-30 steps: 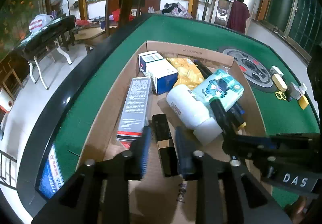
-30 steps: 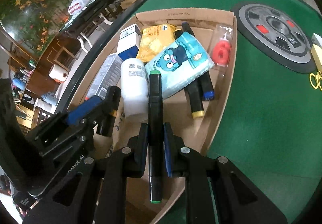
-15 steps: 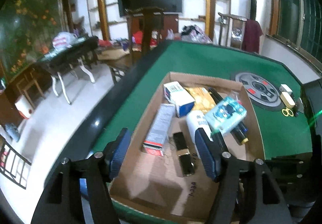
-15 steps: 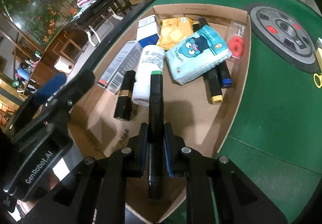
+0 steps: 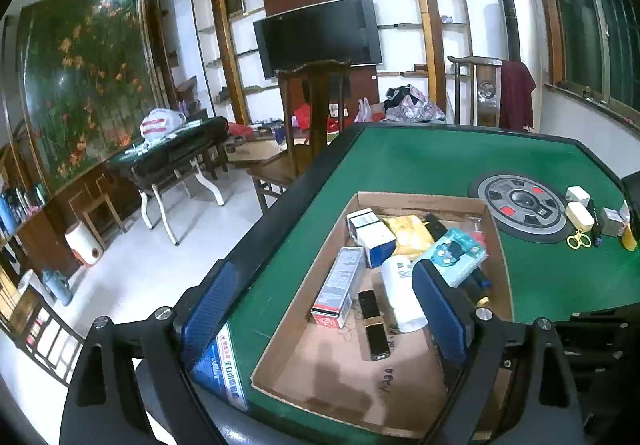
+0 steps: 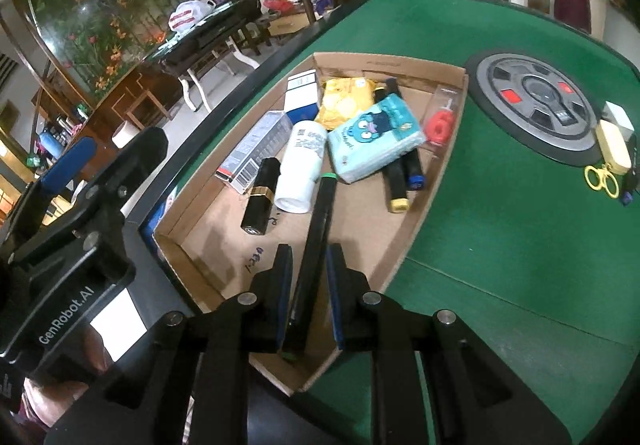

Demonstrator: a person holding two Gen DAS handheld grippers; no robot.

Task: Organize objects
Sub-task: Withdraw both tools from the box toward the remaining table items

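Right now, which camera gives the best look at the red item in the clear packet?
The right wrist view: the red item in its clear packet lies unobstructed by the cardboard box's far wall. In the left wrist view only a red sliver shows behind the tissue pack.

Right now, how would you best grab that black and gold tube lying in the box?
Grip the black and gold tube across its narrow middle, coming from above. It lies flat on the cardboard box floor; the white bottle crowds one side, so place fingers carefully.

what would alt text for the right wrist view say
The right claw is shut on a black marker above a cardboard box holding a white bottle and blue tissue pack, on a green table.
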